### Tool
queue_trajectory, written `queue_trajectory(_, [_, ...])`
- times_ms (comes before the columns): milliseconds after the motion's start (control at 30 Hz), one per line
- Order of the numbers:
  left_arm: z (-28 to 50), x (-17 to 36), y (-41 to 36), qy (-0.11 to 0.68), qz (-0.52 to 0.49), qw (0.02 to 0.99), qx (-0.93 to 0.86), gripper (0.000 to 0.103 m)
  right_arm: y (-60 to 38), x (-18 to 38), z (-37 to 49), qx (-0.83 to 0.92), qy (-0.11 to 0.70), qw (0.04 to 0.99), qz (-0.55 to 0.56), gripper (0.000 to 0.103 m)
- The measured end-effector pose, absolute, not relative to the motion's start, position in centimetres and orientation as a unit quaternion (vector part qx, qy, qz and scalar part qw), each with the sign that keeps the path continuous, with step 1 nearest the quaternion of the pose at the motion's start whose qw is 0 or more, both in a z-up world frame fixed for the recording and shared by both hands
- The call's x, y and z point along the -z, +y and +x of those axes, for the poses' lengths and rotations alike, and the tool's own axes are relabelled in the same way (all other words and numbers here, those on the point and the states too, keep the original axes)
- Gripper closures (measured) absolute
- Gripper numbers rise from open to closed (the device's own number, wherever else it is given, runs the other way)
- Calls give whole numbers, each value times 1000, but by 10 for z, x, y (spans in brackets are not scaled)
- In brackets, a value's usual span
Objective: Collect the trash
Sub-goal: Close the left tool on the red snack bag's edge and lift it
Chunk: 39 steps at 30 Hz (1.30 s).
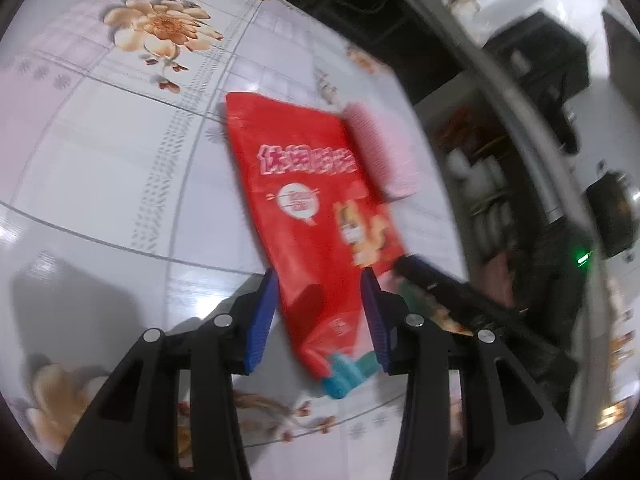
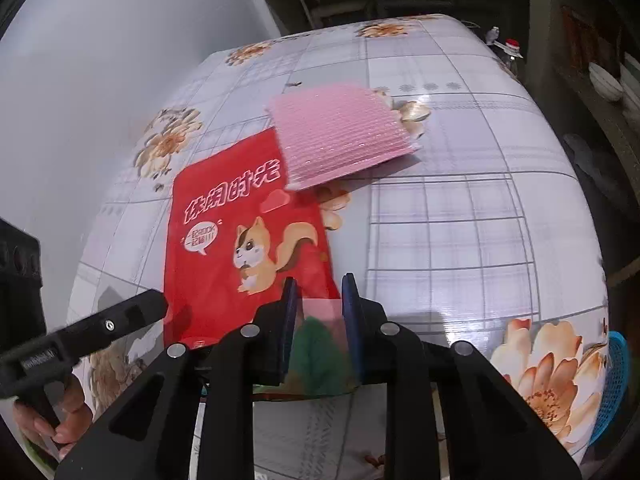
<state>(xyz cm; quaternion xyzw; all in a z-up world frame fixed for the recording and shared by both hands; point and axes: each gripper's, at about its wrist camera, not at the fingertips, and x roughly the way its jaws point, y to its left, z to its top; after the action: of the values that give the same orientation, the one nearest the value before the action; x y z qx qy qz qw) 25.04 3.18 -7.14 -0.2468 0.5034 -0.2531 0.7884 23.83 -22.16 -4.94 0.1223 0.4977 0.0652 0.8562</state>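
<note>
A red snack bag (image 2: 240,240) lies flat on the table (image 2: 460,220), which wears a glossy plaid oilcloth printed with peach flowers. The bag is a long rectangle of shiny plastic film; in the right wrist view its long axis runs from its near bottom edge up and slightly right, with a cartoon squirrel and white lettering facing up.

At the bag's near left edge the left gripper (image 1: 320,292) has its blue ribbed fingers (image 1: 262,320) partly apart, straddling the bag's lower end; whether they press it is unclear.

A pink, finely ribbed, roughly square packet (image 2: 340,136) overlaps the bag's far right corner.

The right gripper (image 2: 318,300), its fingers narrowly apart, pinches the bag's clear near-right corner.

A blue mesh basket (image 2: 616,384) peeks in at the right.
</note>
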Motion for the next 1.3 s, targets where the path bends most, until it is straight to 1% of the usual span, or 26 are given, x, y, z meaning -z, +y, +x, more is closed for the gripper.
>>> queue_trajectory(233, [246,68,41,476,-315,763,305,64,-228,51,238,-85,497,852,137,80])
queue_trajectory(500, [253,84,37,507,-377,706,320,64,-228,51,233,-93,499,851,138,80])
queue_trajectory(667, [247,82,33,501,-374,706,332,64,-225,51,231,-94,502,850,133,80])
queue_trajectory(733, [246,80,32,490,-394,687,364,68,-224,52,229,-114,504,844,145,80])
queue_trajectory(800, [246,82,24,501,-403,660,389,68,-219,54,226,-132,504,840,152,82])
queue_trajectory(867, [244,82,15,514,-378,673,376,68,-211,52,223,-125,502,847,126,82])
queue_trajectory(933, [240,76,7,514,-330,709,352,71,-209,52,220,-125,502,848,117,82])
queue_trajectory(1100, [226,50,14,475,-265,776,319,72,-212,52,216,-131,506,844,121,82])
queue_trajectory(1133, [223,44,19,464,-248,796,301,71,-211,52,215,-130,505,845,120,82])
queue_trajectory(1167, [223,40,24,457,-231,813,277,65,-210,52,215,-130,504,845,119,82])
queue_trajectory(1200, [223,39,31,454,-213,830,242,57,-210,52,213,-129,504,846,119,82])
queue_trajectory(1267, [230,42,37,461,-186,845,197,48,-210,53,212,-128,503,847,119,82])
queue_trajectory(1300, [236,48,37,478,-176,841,184,47,-210,53,212,-128,502,847,120,82])
